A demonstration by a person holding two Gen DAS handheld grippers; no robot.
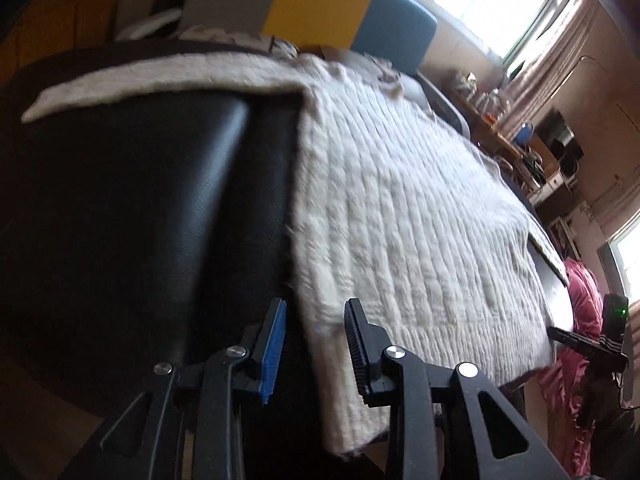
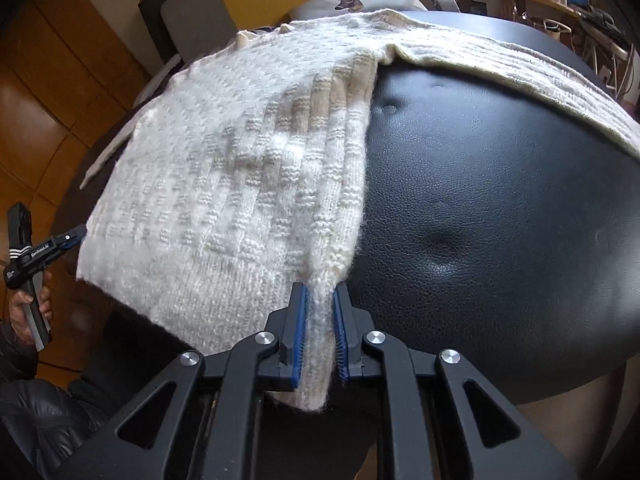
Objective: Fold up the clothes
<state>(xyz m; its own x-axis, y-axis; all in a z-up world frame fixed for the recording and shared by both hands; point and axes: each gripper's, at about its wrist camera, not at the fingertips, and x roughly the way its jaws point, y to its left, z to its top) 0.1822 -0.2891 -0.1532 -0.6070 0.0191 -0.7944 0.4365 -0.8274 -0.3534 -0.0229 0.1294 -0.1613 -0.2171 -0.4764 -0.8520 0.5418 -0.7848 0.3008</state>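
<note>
The cream knit sweater (image 2: 240, 152) lies spread flat on the black padded surface (image 2: 500, 220), one sleeve extending toward 2 o'clock. The right gripper (image 2: 320, 332) has its jaws closed on the hem corner at 6 o'clock. The left gripper (image 1: 316, 344) stands with jaws partly open, straddling the opposite hem edge without pressing it.

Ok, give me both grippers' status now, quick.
Left gripper: open, fingers either side of the white knit sweater hem corner, not pressing it.
Right gripper: shut on the sweater's other hem corner.
</note>
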